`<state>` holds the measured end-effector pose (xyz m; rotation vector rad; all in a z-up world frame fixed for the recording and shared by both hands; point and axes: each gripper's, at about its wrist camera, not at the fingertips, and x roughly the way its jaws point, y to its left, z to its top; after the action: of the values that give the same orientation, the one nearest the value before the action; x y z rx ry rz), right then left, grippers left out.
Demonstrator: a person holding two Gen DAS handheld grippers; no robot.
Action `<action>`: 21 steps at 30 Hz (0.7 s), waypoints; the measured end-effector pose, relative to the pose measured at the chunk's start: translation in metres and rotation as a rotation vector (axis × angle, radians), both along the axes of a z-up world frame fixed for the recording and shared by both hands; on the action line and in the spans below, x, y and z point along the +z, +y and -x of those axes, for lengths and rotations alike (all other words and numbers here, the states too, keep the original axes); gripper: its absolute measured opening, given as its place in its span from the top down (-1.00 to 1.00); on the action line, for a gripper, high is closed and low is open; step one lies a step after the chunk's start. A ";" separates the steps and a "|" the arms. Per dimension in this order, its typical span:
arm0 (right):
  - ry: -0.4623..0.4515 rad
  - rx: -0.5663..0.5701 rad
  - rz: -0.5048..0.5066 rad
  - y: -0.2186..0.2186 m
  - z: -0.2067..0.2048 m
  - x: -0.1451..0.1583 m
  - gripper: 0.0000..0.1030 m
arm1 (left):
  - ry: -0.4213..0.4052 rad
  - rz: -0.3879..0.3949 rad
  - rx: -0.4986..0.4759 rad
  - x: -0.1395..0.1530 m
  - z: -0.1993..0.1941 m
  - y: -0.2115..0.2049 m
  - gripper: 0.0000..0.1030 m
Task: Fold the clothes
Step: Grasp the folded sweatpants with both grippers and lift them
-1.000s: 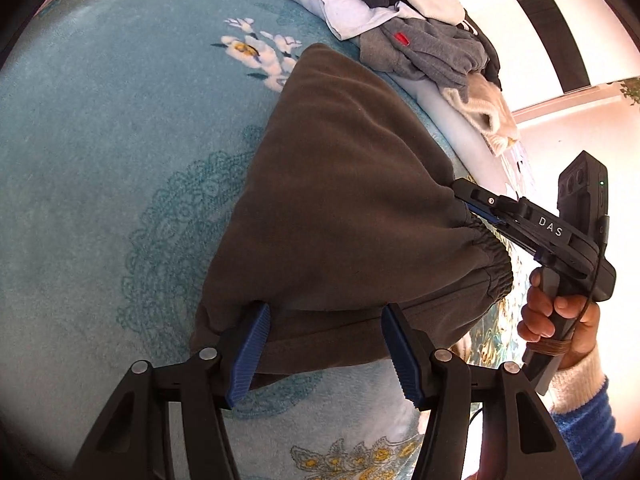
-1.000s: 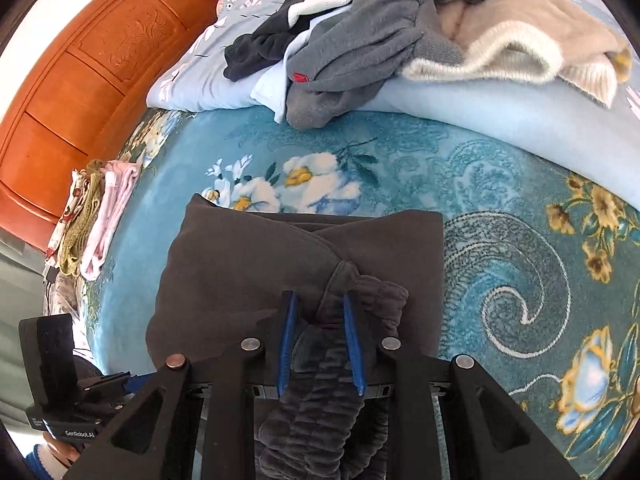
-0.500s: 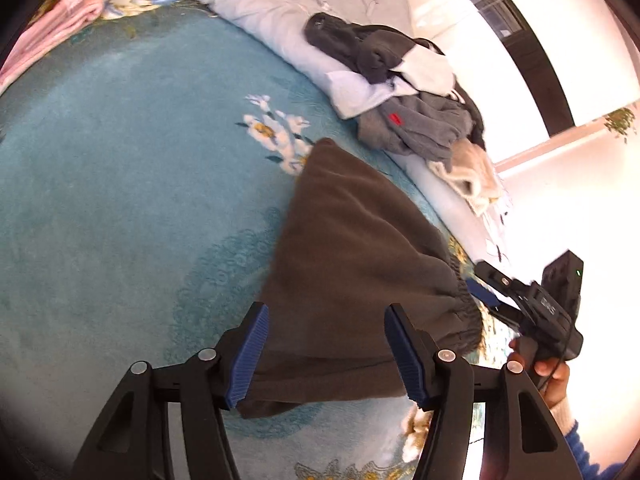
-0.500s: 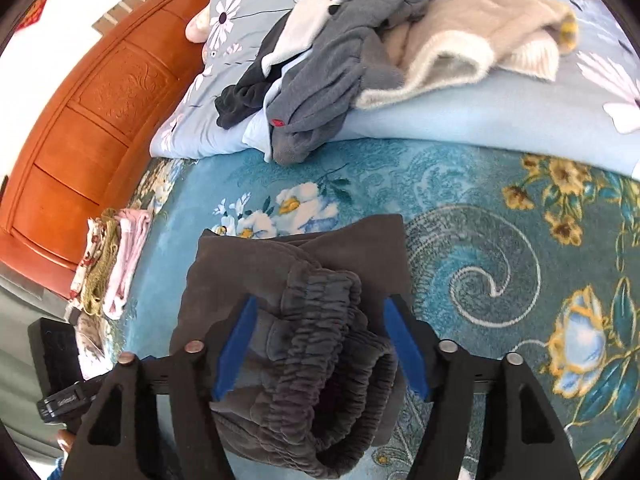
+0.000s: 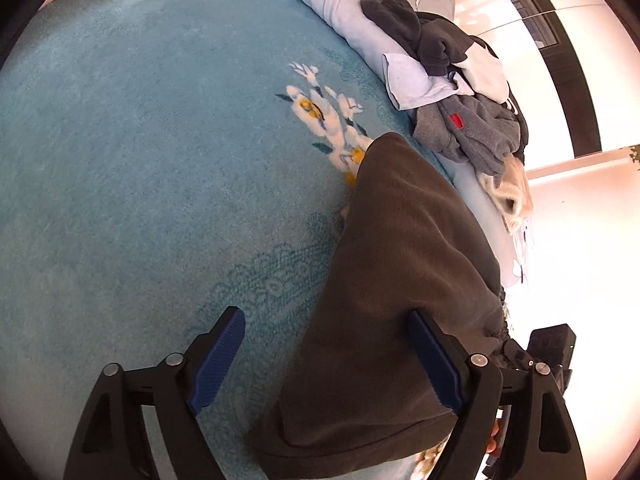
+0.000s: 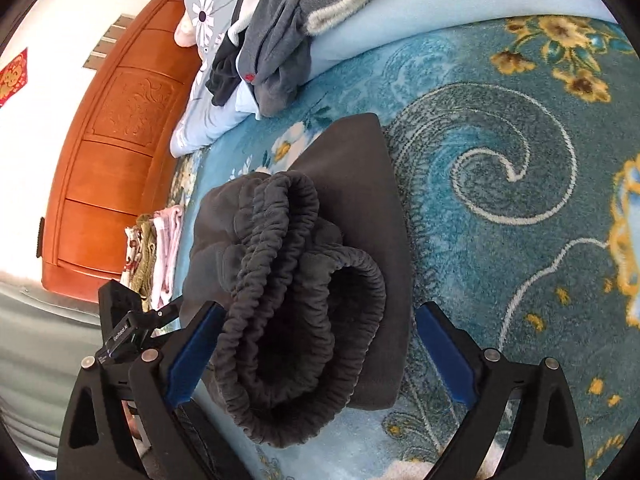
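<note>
Folded dark grey-brown trousers (image 5: 400, 280) lie on the teal floral bedspread (image 5: 140, 160). In the right wrist view their elastic waistband (image 6: 296, 300) bunches up in front. My left gripper (image 5: 328, 360) is open and empty, its right finger over the trousers' near edge. My right gripper (image 6: 316, 352) is open, its jaws standing either side of the waistband without holding it. The left gripper also shows in the right wrist view (image 6: 128, 320) at the lower left.
A heap of unfolded clothes (image 5: 460, 92) lies on a light blue quilt (image 5: 340, 4) beyond the trousers, also in the right wrist view (image 6: 280, 40). A small stack of folded pink and patterned clothes (image 6: 152, 248) sits by the orange wooden headboard (image 6: 116, 140).
My right gripper has opened and let go of the waistband. Both grippers have drawn back from the trousers, and the left one has shifted left.
</note>
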<state>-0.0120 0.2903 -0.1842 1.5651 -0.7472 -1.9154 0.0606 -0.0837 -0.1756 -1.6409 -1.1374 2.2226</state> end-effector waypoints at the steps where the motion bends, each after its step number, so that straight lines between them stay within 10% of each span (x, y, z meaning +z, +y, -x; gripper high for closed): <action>1: 0.002 -0.001 0.015 0.001 0.001 -0.003 -0.92 | -0.004 -0.013 0.003 -0.002 0.000 0.000 -0.77; 9: -0.018 -0.039 0.111 -0.005 0.014 -0.016 -0.95 | 0.034 -0.157 -0.015 0.004 0.009 0.007 -0.78; 21: -0.017 -0.069 0.058 -0.017 0.010 -0.019 -0.96 | 0.025 -0.027 -0.081 -0.004 0.008 0.029 -0.81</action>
<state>-0.0219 0.2737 -0.2034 1.5409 -0.8661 -1.9139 0.0528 -0.0544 -0.1793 -1.6140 -1.0703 2.1624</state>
